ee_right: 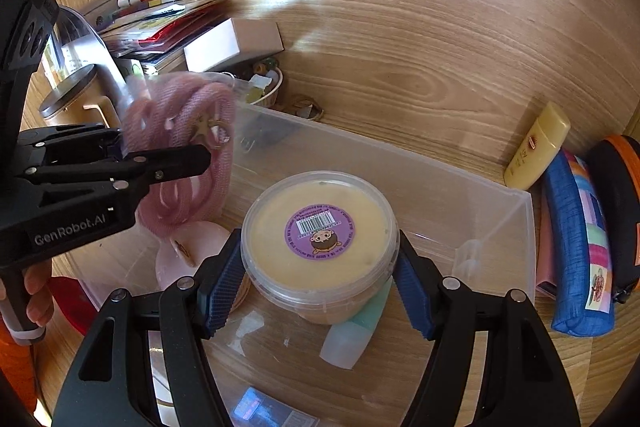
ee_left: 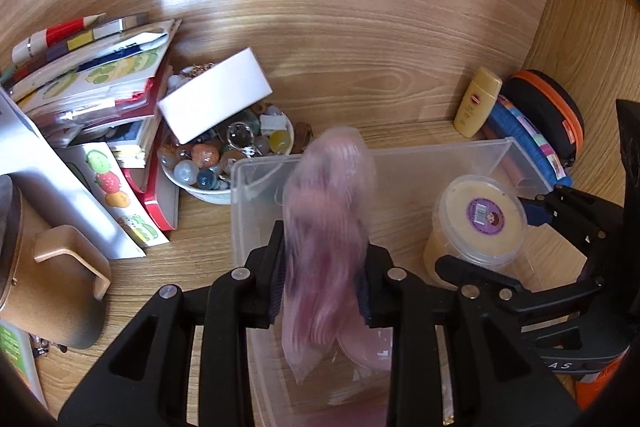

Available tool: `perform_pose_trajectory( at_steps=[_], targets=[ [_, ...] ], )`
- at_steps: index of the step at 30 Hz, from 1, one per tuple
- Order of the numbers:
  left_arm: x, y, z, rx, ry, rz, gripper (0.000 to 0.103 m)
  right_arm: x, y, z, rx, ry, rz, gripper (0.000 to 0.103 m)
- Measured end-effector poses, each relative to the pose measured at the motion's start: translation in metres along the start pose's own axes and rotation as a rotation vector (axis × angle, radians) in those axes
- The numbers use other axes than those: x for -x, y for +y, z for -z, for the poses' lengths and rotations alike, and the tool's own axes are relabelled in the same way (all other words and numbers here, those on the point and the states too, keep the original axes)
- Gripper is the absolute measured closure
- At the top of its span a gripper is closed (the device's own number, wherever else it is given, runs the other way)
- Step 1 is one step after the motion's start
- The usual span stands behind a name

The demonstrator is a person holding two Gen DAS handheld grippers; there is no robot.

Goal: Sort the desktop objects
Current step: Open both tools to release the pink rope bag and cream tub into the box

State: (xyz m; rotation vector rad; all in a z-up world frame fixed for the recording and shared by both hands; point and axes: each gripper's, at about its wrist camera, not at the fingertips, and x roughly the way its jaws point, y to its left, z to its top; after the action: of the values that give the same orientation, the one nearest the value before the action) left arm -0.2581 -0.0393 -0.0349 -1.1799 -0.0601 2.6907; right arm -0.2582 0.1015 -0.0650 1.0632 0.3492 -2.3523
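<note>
Left gripper (ee_left: 322,291) pinched soft, light pink cord bag (ee_left: 326,227), frame centre, over clear bin (ee_right: 500,227) | right gripper (ee_right: 320,287) clasped rigid, smooth tub (ee_right: 320,239); judged: take it below the rim.

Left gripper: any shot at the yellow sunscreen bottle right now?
Probably not. The left gripper is shut on the bagged pink cord, and the clear bin and right gripper lie between it and the sunscreen bottle.
</note>
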Motion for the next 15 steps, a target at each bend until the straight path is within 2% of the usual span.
perform_pose_trajectory(
  at_steps=[6,11,15],
  targets=[
    [0.004,-0.002,0.002,0.006,-0.009,0.009,0.065,0.002,0.000,0.001,-0.003,-0.012,0.012,0.031],
    [0.010,0.001,0.003,0.009,-0.017,0.043,0.058,0.005,0.006,0.002,0.020,-0.026,0.039,0.019],
    [0.016,0.002,0.003,0.005,-0.033,0.050,0.043,0.005,0.010,0.002,0.051,-0.024,0.068,0.019]
  ],
)
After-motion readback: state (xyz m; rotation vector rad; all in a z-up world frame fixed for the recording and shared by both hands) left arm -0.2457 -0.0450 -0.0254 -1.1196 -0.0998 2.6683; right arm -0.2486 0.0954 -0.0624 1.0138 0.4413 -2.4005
